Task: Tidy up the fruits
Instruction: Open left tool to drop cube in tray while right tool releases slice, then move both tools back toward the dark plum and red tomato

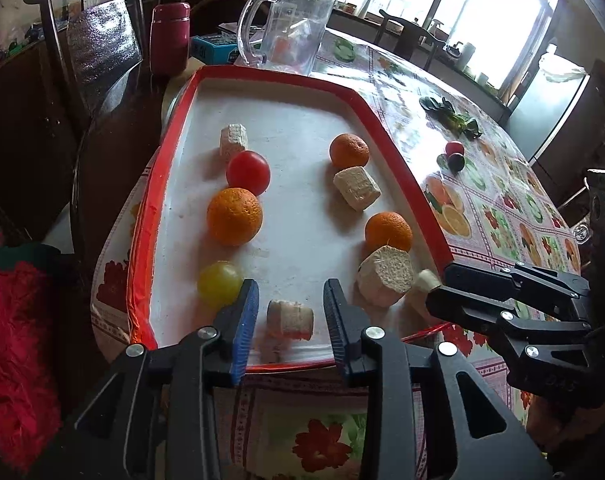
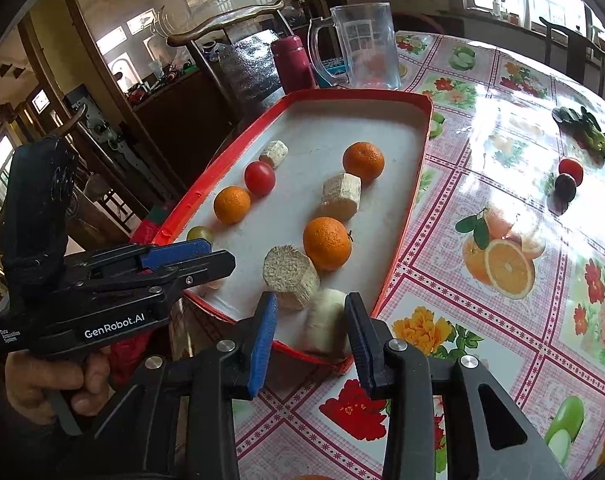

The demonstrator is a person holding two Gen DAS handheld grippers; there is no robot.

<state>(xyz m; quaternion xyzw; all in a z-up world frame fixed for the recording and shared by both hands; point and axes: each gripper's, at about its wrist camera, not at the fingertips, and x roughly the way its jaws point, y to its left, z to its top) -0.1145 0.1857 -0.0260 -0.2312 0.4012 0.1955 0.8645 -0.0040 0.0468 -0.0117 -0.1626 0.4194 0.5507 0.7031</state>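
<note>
A white tray with a red rim (image 1: 164, 184) (image 2: 422, 152) holds three oranges (image 1: 234, 216) (image 2: 327, 243), a red tomato (image 1: 248, 172) (image 2: 259, 177), a yellow-green fruit (image 1: 219, 283) (image 2: 200, 234) and several beige blocks. My left gripper (image 1: 291, 285) (image 2: 222, 254) stands open at the tray's near edge. A beige block (image 1: 290, 320) lies between its pads, with a gap on each side. My right gripper (image 2: 311, 297) (image 1: 436, 286) is open at the tray's near right corner, around a pale block (image 2: 327, 320) (image 1: 424, 280). Its left pad stands apart from that block.
On the flowered tablecloth to the right lie a small red fruit (image 2: 570, 170) and a dark one (image 2: 564, 188), with leafy greens (image 2: 590, 136) beyond. A glass mug (image 1: 286, 28), a maroon bottle (image 1: 169, 38) and a blue box (image 1: 216, 48) stand behind the tray. A chair (image 1: 98, 48) is at left.
</note>
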